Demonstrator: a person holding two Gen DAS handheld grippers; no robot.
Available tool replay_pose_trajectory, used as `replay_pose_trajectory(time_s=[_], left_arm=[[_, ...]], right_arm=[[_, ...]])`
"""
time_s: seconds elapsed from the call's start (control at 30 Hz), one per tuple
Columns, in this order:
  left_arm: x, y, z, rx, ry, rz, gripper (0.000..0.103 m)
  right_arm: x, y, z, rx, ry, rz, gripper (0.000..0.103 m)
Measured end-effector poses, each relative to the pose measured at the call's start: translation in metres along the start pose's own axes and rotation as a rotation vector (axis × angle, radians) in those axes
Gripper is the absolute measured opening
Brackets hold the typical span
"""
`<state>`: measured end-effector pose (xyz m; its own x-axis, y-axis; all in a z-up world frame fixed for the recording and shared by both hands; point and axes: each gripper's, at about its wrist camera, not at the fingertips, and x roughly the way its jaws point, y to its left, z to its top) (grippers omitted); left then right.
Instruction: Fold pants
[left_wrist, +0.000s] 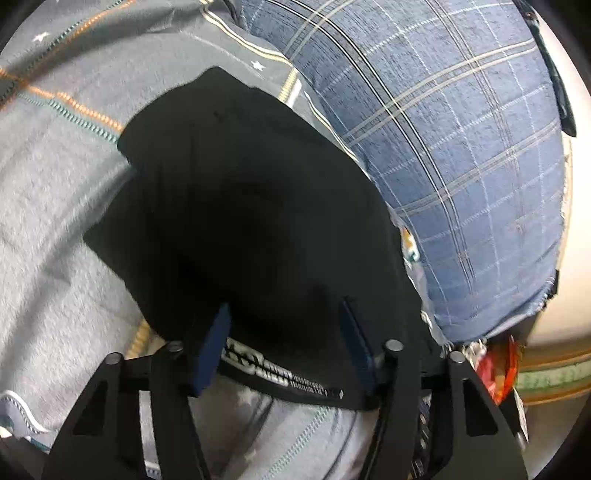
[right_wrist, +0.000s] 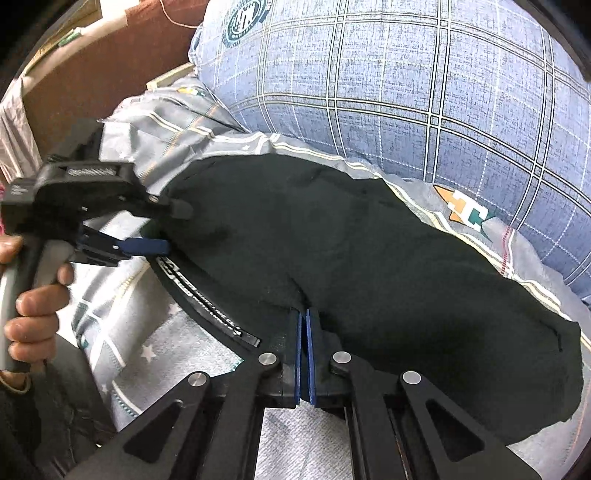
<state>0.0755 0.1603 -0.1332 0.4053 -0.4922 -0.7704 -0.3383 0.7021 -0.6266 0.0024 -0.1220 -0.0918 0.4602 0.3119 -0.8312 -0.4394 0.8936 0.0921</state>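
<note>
On the grey star-print bedsheet (right_wrist: 155, 354), just in front of a blue plaid pillow (right_wrist: 406, 92), lie the black pants (right_wrist: 369, 266), spread roughly flat, with the waistband (right_wrist: 207, 299) and its white lettering along the near edge. Right gripper (right_wrist: 305, 328): blue pads pressed together, pinching the pants near the waistband end; fabric puckers into the pinch, so it holds cloth. Left gripper (left_wrist: 284, 314): jaws spread wide, straddling the waistband (left_wrist: 280, 373), nothing held; the right view shows it from the side (right_wrist: 162, 229) at the far corner of the waistband, the person's hand (right_wrist: 33, 295) on its handle. Handling, as a judgement: light, soft knit, fully limp, so it will sag and drape from any hold rather than keep shape. Not fragile. Probably some friction against the cotton sheet, so a dragged fold may bunch; lifting beats sliding. The elastic waistband is the thickest, firmest part and the best place to grab: one pinch at each end keeps the edge taut. A single-layer pinch on thin cloth could slip or leave the lower layer behind, so bite deep through both layers. Leg hems lie off to the right, partly blurred.
</note>
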Motion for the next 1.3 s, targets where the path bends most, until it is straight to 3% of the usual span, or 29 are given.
replay_pose_trajectory(time_s=[0.03,0.1,0.13,0.2,0.43,0.5,0.63,0.73,0.83,0.87,0.9,0.93,0.97,1.13,1.17,1.23,1.3], left_arm=[[0.005,0.003,0.004,-0.022,0.007,0.001,0.055],[0.006,0.012,0.009,-0.073,-0.009,0.009,0.03],[0.006,0.015,0.011,-0.085,-0.015,0.009,0.027],[0.002,0.018,0.013,-0.098,-0.028,-0.004,0.011],[-0.045,0.007,-0.014,-0.019,-0.141,-0.06,0.006],[-0.053,0.006,-0.02,0.008,-0.163,-0.041,0.006],[-0.024,0.025,-0.021,-0.034,-0.105,0.048,0.006],[-0.014,0.036,-0.023,-0.058,-0.082,0.049,0.007],[-0.031,0.028,-0.031,0.004,-0.127,0.063,0.027],[-0.037,0.028,-0.035,0.019,-0.15,0.077,0.042],[-0.041,0.027,-0.039,0.03,-0.168,0.092,0.053],[-0.047,0.024,-0.045,0.057,-0.197,0.114,0.053],[-0.05,0.019,-0.048,0.084,-0.215,0.138,0.053],[-0.064,-0.015,-0.087,0.3,-0.317,0.189,0.054],[-0.062,-0.03,-0.1,0.375,-0.332,0.186,0.059],[-0.057,-0.059,-0.121,0.501,-0.34,0.176,0.067],[-0.047,-0.092,-0.145,0.64,-0.324,0.15,0.079]], right_arm=[[-0.002,-0.001,0.0,0.001,-0.004,0.006,0.001],[-0.006,-0.001,0.001,0.002,-0.007,0.014,0.001],[-0.007,-0.001,0.001,0.001,-0.008,0.016,0.001],[-0.007,0.0,0.001,0.004,-0.004,-0.002,0.001],[-0.006,0.008,-0.003,-0.05,0.032,-0.031,0.001],[-0.016,0.009,-0.005,-0.067,0.029,-0.014,0.001],[-0.008,0.012,-0.008,-0.076,0.069,0.0,0.001],[0.019,0.011,-0.018,-0.078,0.14,-0.019,0.002],[0.01,0.008,-0.016,-0.05,0.115,0.013,0.009],[-0.003,0.007,-0.015,-0.04,0.086,0.037,0.01],[-0.015,0.004,-0.015,-0.027,0.058,0.058,0.022],[-0.024,0.001,-0.016,-0.014,0.035,0.074,0.039],[-0.036,-0.004,-0.016,0.003,0.005,0.085,0.047],[-0.102,-0.064,-0.018,0.212,-0.159,0.147,0.055],[-0.113,-0.082,-0.018,0.274,-0.198,0.152,0.059],[-0.137,-0.127,-0.023,0.438,-0.288,0.167,0.078],[-0.156,-0.172,-0.037,0.604,-0.363,0.177,0.079]])
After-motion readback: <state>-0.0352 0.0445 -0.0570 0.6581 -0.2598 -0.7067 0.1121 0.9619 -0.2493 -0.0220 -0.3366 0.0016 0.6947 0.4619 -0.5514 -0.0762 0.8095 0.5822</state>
